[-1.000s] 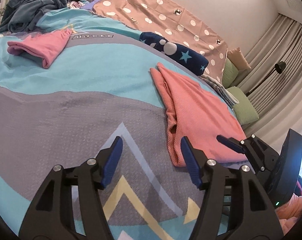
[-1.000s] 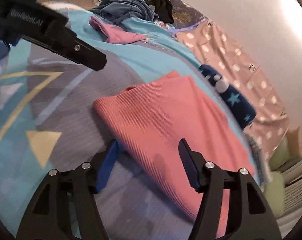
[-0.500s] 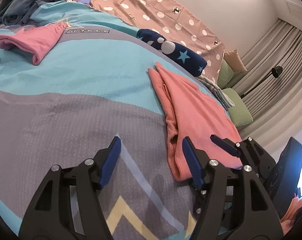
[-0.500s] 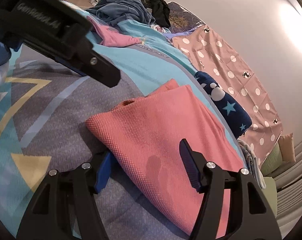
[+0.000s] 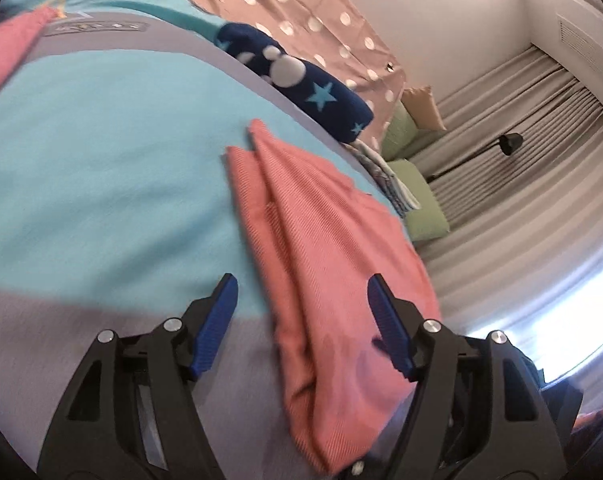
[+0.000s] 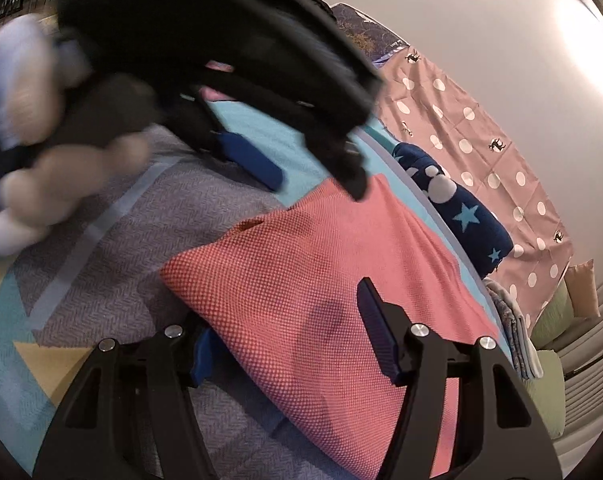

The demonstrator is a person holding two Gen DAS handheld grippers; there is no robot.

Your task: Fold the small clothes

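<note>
Two views cover this moment. From the left wrist, the left gripper hangs above the bed with its jaws parted and nothing pinched; they have just been widening, and the folded edge of the coral garment lies in the gap below the blue pads without either pad pressing on it. That placement reads as a line-up on the garment's long left edge, presumably so the next fold can be lifted from there. The garment rests flat on the turquoise and grey bedspread, already doubled along its length, with a navy star-print roll just beyond its far end and a polka-dot sheet against the wall, both out of the working area. A pink garment sits well apart at the upper left, likely waiting its turn. From the right wrist, the right gripper straddles the near corner of the same coral garment: one pad is tucked under the cloth's edge, the other stands above it, yet the jaws are spread and not clamped, so the cloth is loose. The left gripper's black body and the person's hand cross this view, blurred, reaching over the garment's far corner.
</note>
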